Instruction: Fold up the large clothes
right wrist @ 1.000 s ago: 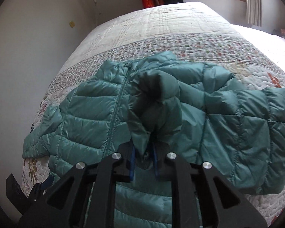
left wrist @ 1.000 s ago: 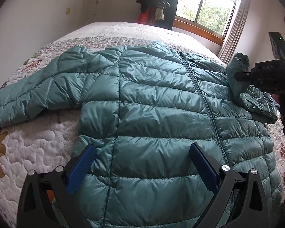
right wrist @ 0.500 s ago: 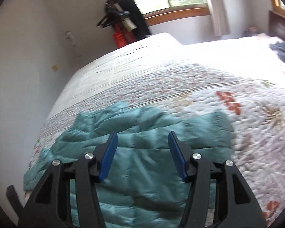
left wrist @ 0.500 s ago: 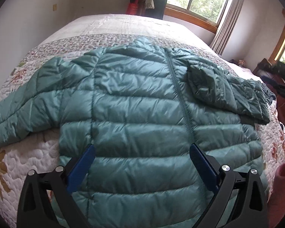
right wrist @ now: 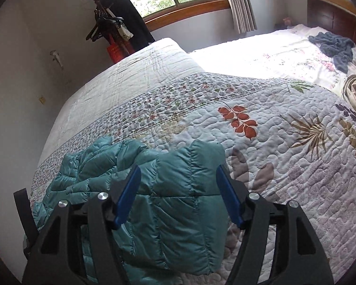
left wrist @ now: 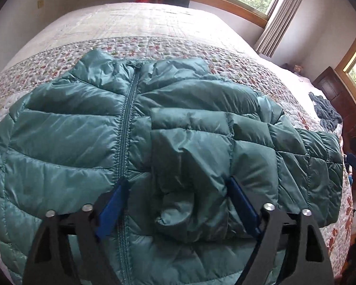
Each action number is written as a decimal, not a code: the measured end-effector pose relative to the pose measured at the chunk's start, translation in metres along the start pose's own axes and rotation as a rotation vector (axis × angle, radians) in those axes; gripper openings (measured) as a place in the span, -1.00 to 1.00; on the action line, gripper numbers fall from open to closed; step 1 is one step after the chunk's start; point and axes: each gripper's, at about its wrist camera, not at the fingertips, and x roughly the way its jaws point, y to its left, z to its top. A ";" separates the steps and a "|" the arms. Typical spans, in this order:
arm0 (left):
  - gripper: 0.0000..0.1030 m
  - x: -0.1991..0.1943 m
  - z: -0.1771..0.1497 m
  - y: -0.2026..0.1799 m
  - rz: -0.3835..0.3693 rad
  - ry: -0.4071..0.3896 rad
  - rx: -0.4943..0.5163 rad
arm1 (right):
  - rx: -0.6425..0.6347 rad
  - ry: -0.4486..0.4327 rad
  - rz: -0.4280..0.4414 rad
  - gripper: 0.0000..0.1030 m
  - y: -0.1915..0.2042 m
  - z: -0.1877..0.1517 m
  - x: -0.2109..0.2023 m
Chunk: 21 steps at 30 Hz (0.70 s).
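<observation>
Both of your grippers are released and grasp nothing. Your left gripper (left wrist: pixel 176 187) hovers over the teal puffer jacket (left wrist: pixel 66 130), with its blue fingers (left wrist: pixel 111 206) spread wide on either side of the sleeve (left wrist: pixel 225 147) that lies folded across the chest (its cuff end points toward the zipper (left wrist: pixel 127 118)). The jacket lies flat, front side up, on the quilted floral bedspread (right wrist: pixel 284 142), with the collar toward the far wall. Your right gripper (right wrist: pixel 176 190) is also spread wide, above the outer edge of the jacket, where the folded shoulder part meets the bedspread. A grey-blue cloth (right wrist: pixel 332 45) lies well apart, near the dark headboard (right wrist: pixel 334 14).
</observation>
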 end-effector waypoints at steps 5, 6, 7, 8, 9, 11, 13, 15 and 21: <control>-0.68 -0.012 -0.002 0.002 -0.091 -0.027 -0.017 | 0.007 0.006 0.018 0.28 -0.002 0.001 0.002; -0.72 -0.017 -0.002 0.004 -0.095 -0.041 -0.016 | 0.007 0.004 0.019 0.28 -0.003 0.001 0.001; -0.73 -0.027 -0.003 0.007 -0.092 -0.065 -0.019 | 0.005 0.005 0.021 0.28 -0.003 0.001 0.001; -0.74 -0.035 -0.004 0.010 -0.091 -0.087 -0.017 | 0.002 0.010 0.022 0.28 -0.004 0.001 0.002; -0.74 -0.044 -0.004 0.014 -0.085 -0.113 -0.012 | 0.002 0.016 0.023 0.28 -0.005 0.001 0.003; -0.74 -0.061 -0.003 0.027 -0.061 -0.157 -0.012 | -0.002 0.041 0.027 0.27 -0.004 0.000 0.008; -0.74 -0.073 -0.002 0.044 -0.042 -0.178 -0.022 | -0.020 0.082 0.036 0.24 0.000 -0.004 0.017; -0.74 -0.084 -0.001 0.064 0.001 -0.196 -0.036 | -0.043 0.125 0.048 0.22 0.008 -0.010 0.029; -0.71 -0.078 -0.003 0.121 0.079 -0.157 -0.109 | -0.130 0.227 0.042 0.14 0.042 -0.031 0.062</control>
